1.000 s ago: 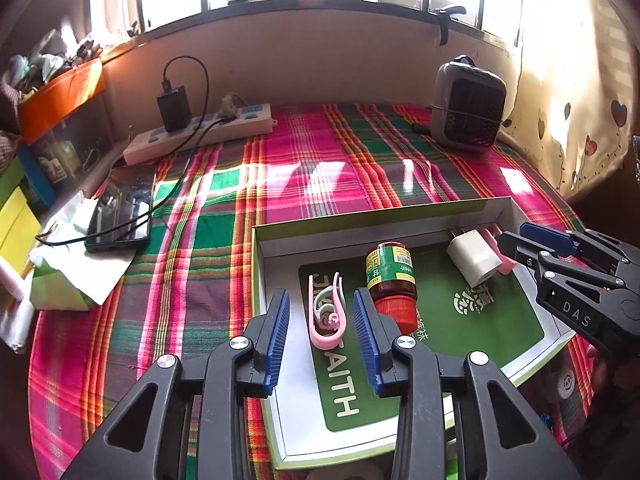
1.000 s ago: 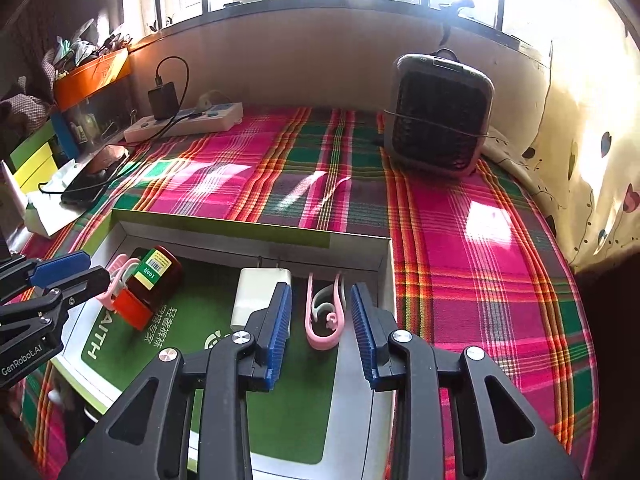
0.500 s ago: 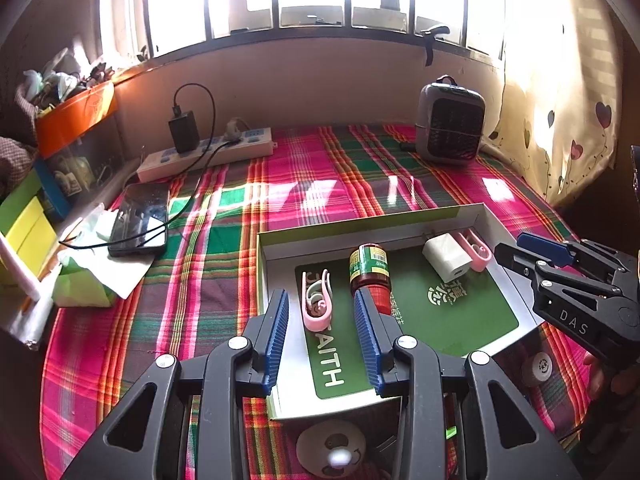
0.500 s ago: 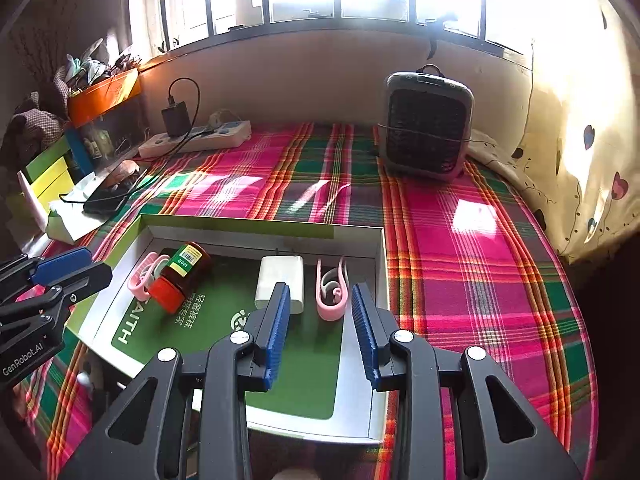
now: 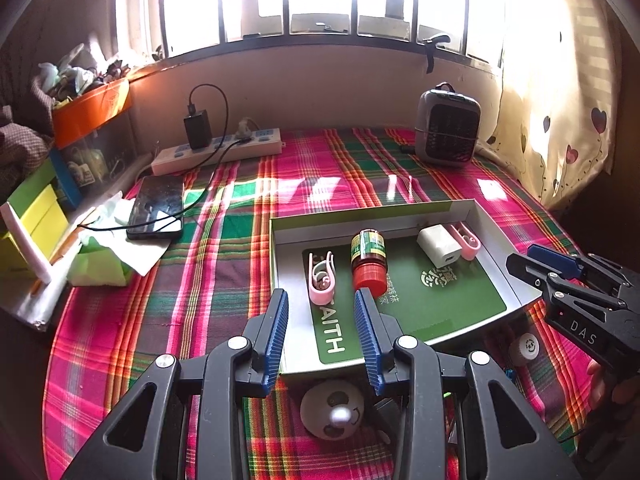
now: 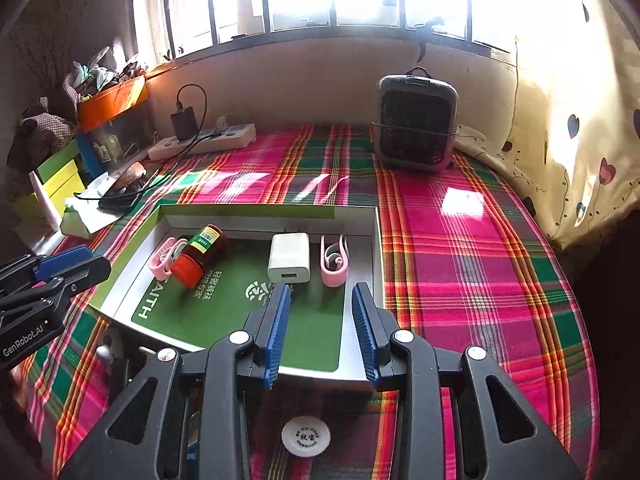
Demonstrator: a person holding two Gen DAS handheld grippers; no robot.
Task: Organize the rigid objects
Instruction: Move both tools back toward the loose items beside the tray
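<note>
Four small rigid items lie in one shallow tray; listed largest to smallest.

1. Bench (image 5: 224,280), covered by a pink, green and red plaid cloth, under a barred window. It carries everything below.
2. Tray (image 5: 360,222), a flat box lid with a green rim, white walls and a green printed floor, near the bench's front edge.
3. Grey heater (image 6: 416,124), upright at the back right, well apart from the tray.
4. White power strip (image 5: 218,152) at the back left, with a black adapter plugged in.
5. Black phone (image 5: 158,208), flat on white paper to the left of the tray, cable attached.
6. Left tongs (image 5: 320,336), blue-padded, partly open and holding nothing, above the tray's near left corner.
7. Right tongs (image 6: 320,330), blue-padded, partly open and holding nothing, above the tray's near right part.
8. Brown bottle (image 5: 369,262), red cap, green label, lying on its side in the left half of the tray.
9. White charger (image 6: 289,258), lying flat at mid-tray, near the far wall.
10. Pink clip, left (image 5: 322,278), flat, just beside the bottle.
11. Pink clip, right (image 6: 334,262), flat, between the charger and the tray's right wall.
12. White round lid (image 6: 306,436) on the cloth, outside the tray, below the right tongs.
</note>
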